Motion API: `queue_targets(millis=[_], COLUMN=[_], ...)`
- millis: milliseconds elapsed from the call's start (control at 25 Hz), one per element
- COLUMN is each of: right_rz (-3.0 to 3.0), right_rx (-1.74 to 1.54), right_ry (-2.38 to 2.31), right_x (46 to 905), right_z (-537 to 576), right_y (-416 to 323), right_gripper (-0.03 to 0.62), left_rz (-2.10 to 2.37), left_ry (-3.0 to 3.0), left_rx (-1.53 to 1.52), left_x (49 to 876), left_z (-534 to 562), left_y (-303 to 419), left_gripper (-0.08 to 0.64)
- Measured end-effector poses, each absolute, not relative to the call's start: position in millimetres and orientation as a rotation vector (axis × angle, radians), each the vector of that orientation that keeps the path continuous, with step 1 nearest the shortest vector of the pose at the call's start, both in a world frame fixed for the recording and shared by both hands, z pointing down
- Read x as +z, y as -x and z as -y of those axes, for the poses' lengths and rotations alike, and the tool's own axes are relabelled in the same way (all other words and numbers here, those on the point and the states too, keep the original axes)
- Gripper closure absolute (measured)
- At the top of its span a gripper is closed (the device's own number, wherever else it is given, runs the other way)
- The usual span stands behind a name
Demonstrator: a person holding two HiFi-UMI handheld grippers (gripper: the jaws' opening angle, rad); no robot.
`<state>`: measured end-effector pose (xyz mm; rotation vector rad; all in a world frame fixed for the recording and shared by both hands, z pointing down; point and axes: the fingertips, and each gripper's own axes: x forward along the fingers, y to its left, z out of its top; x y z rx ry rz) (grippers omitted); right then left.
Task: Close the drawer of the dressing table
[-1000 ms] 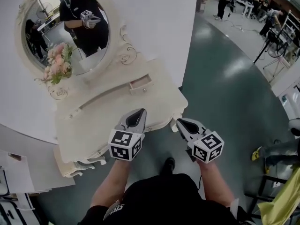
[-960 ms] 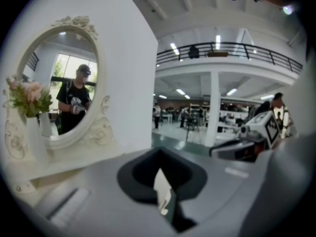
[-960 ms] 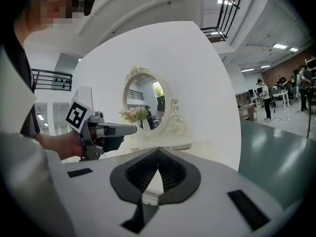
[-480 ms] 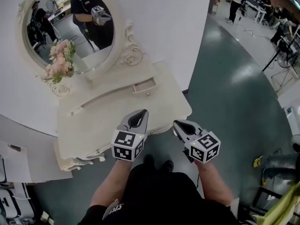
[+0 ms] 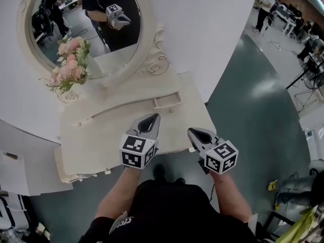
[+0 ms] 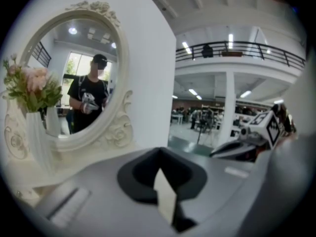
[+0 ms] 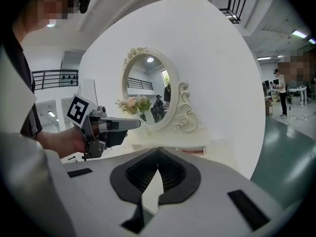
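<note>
The cream dressing table [image 5: 101, 130] stands against a white wall, with an oval mirror [image 5: 91, 29] on top. A small drawer [image 5: 167, 101] with a round knob sticks slightly out of the low shelf under the mirror; the right gripper view shows the drawer [image 7: 193, 152] past my jaws. My left gripper [image 5: 152, 118] hovers over the tabletop near its front edge, shut and empty, short of the drawer. My right gripper [image 5: 194, 131] hangs at the table's front right corner, shut with nothing in it. The two are side by side, pointing at the table.
A vase of pink flowers [image 5: 68, 65] stands at the table's back left. Dark green floor [image 5: 253, 115] spreads to the right of the table. White sheets [image 5: 15, 171] lie at the left. People and desks [image 5: 266, 9] are far off at the upper right.
The person has stepped nearer the table. Both grippers have moved forward together, and the left one has come over the tabletop. The drawer stands as it did.
</note>
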<state>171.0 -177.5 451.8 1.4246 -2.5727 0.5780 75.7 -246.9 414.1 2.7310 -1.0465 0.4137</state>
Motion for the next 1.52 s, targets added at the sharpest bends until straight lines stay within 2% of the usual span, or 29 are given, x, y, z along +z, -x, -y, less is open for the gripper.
queue_targets(millis=[360, 720, 1520], right_rz=[2.481, 2.422, 2.329], right_rx=[0.648, 0.737, 0.898], right_ry=[-1.466, -1.393, -1.228], right_x=[468, 497, 599], right_z=[228, 261, 314], right_y=[-146, -150, -144], right_gripper=[0.595, 0.569, 0.517], left_rz=[0.975, 0.984, 1.1], left_ry=[-2.722, -2.616, -2.358], left_rx=[0.388, 0.402, 0.502], left_x=[427, 458, 542], left_z=[299, 327, 344], left_y=[-47, -49, -32], left_gripper=[0.551, 0.551, 0.551])
